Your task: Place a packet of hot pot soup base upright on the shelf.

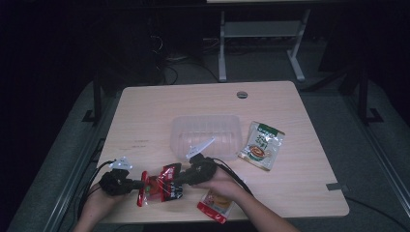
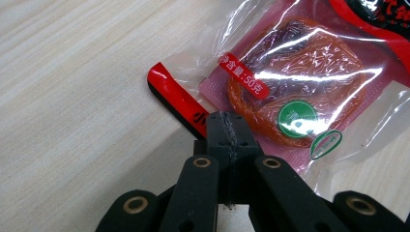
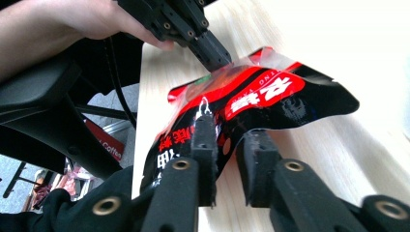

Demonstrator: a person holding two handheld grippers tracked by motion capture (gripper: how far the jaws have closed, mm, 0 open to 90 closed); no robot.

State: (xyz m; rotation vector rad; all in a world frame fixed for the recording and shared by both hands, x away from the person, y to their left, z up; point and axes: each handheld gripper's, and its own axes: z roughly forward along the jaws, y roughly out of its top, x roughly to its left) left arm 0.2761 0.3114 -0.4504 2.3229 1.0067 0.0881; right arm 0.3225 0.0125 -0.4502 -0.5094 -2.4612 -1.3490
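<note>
- Hard to read in the dim high view: print on the red-and-black glossy plastic snack pouch (image 1: 161, 187), held up between both grippers just above the near edge of the pale wood-grain table (image 1: 145, 111).
- Partly hidden under the right forearm: a second red-edged clear packet (image 1: 216, 205), lying flat near the table's front edge.
- Cut off at the top right of the left gripper view: the pouch's dark printed panel; plain there, a clear window with an orange-red slab inside, a green round sticker and a red label.
- Left gripper (image 2: 227, 126): jaws pressed tight together on the pouch's red sealed edge, no gap between them.
- Right gripper (image 3: 227, 145): jaws astride the pouch's opposite end, the left one against the crinkled film, the right one with a sliver of space; whether fully clamped, cannot tell, though the pouch hangs taut and bowed between the two tools.
- Seen far off in the right gripper view: the left gripper's tip pinching the far clear seam.
- Behind the grippers, apart from them: a clear shallow rectangular plastic tub (image 1: 206, 133); to its right, a green-topped flat sachet (image 1: 261, 145) lying on the table.
</note>
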